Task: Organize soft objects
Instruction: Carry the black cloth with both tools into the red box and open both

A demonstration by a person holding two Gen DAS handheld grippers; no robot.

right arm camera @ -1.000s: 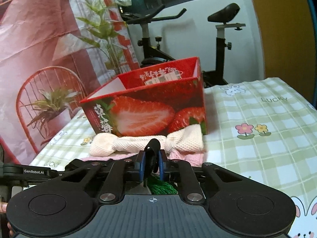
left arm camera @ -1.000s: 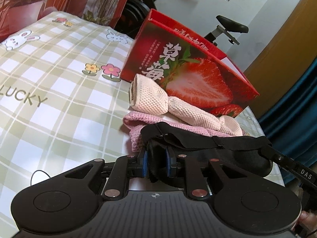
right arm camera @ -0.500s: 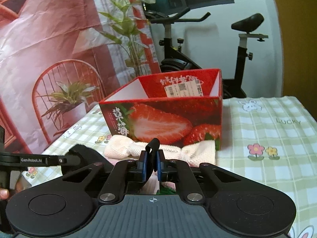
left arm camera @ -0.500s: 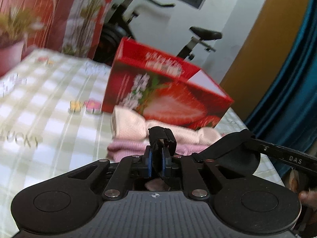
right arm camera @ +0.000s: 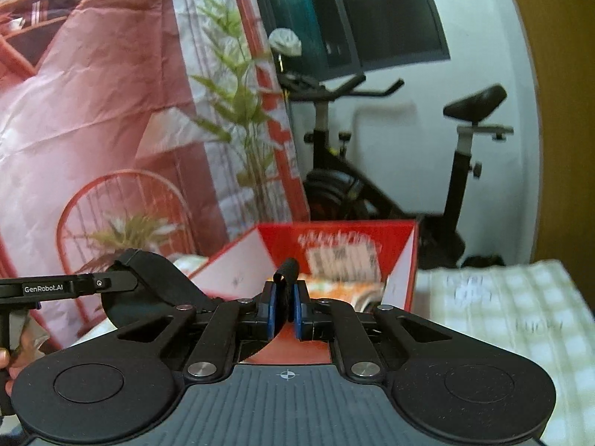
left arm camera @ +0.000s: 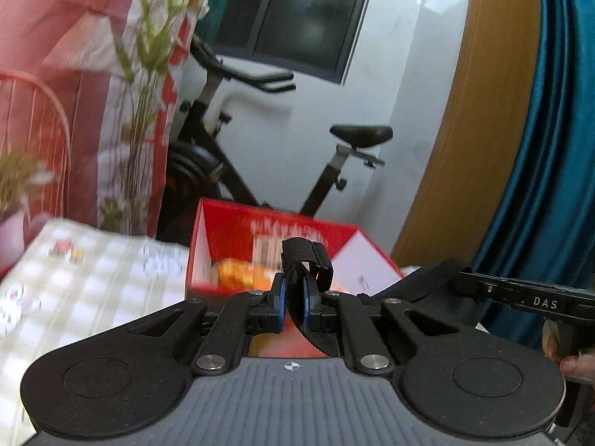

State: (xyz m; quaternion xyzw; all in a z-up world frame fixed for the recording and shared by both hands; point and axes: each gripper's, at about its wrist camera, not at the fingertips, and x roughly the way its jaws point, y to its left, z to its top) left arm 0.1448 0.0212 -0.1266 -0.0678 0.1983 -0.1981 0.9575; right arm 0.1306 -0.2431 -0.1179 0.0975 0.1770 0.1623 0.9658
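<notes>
My left gripper is shut on a black strap-like soft item whose end loops up above the blue pads. My right gripper is shut on the other end of the black item. Both hold it raised in front of the open red strawberry box, also in the right wrist view. An orange thing lies inside the box. The other gripper shows at each view's edge. The rest of the black item is hidden under the grippers.
A green checked tablecloth covers the table, also at the right. An exercise bike stands behind the box by the white wall. A red printed backdrop hangs at the left, a blue curtain at the right.
Both grippers have risen and tilted up with the black item. The box's inside now shows, and the pink and cream cloths on the table have dropped out of view.
</notes>
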